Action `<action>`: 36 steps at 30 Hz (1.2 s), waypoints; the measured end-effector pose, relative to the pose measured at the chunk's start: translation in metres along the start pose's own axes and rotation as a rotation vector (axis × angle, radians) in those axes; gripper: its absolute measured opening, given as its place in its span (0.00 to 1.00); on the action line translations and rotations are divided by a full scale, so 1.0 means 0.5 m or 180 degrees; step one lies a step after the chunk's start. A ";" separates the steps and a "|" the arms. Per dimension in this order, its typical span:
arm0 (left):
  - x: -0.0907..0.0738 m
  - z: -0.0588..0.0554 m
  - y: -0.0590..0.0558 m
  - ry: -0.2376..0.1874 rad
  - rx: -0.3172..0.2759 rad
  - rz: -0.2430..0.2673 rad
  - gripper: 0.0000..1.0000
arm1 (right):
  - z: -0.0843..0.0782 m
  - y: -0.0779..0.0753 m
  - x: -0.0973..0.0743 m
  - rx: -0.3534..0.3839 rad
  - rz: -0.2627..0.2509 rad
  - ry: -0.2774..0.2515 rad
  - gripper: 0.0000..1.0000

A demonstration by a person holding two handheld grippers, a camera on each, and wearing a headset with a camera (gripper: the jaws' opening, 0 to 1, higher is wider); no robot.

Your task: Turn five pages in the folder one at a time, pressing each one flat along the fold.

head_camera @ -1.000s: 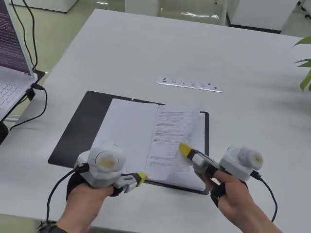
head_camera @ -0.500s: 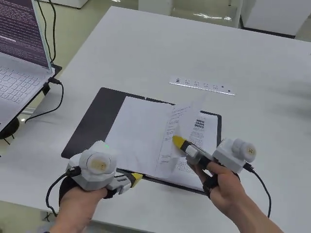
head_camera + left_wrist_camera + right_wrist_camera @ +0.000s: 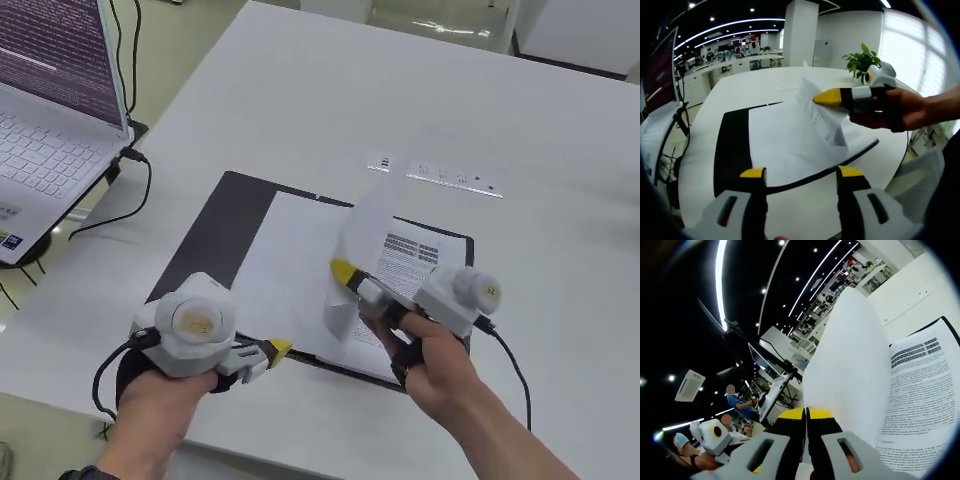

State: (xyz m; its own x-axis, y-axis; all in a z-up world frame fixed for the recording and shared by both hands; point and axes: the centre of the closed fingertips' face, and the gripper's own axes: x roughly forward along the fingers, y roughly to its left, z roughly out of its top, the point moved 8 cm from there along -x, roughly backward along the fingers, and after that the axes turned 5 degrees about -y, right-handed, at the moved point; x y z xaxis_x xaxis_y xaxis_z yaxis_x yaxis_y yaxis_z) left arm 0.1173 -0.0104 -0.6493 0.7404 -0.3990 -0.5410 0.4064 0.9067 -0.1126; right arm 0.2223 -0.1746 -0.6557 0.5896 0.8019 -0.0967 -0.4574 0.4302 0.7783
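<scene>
An open black folder (image 3: 205, 245) lies on the white table, its left side covered by a blank white sheet (image 3: 290, 275). My right gripper (image 3: 342, 270) is shut on the lower edge of one page (image 3: 362, 235), holding it upright above the fold. In the right gripper view the yellow tips (image 3: 805, 413) pinch that page (image 3: 850, 350), with a printed page (image 3: 920, 390) lying flat beneath. My left gripper (image 3: 276, 349) hovers open at the folder's front edge; its fingers (image 3: 753, 173) frame the folder (image 3: 730, 145) and the raised page (image 3: 817, 117).
A laptop (image 3: 50, 110) stands open at the far left with a cable (image 3: 115, 205) trailing toward the folder. A white power strip (image 3: 440, 175) lies behind the folder. A potted plant (image 3: 860, 60) stands off to the right. The table's near edge runs just below my hands.
My right gripper has lifted the page higher and carried it left toward the fold, so it now stands upright. The left gripper has stayed by the folder's front edge. The head camera shifted.
</scene>
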 end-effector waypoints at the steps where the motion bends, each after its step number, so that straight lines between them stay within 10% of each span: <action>1: -0.002 0.000 0.003 -0.0003 -0.0004 0.0006 0.55 | -0.001 0.001 0.003 0.0003 0.0006 0.0006 0.00; 36: -0.076 -0.024 0.118 -0.0026 -0.0261 0.0269 0.56 | -0.134 0.001 0.142 0.0274 0.0086 0.0434 0.00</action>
State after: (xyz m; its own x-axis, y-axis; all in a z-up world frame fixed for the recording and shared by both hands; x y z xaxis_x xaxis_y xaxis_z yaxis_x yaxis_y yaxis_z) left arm 0.1070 0.0599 -0.6452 0.7747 -0.3215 -0.5446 0.2974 0.9452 -0.1349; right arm 0.2195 -0.0899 -0.7036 0.4795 0.8640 -0.1538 -0.4097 0.3753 0.8314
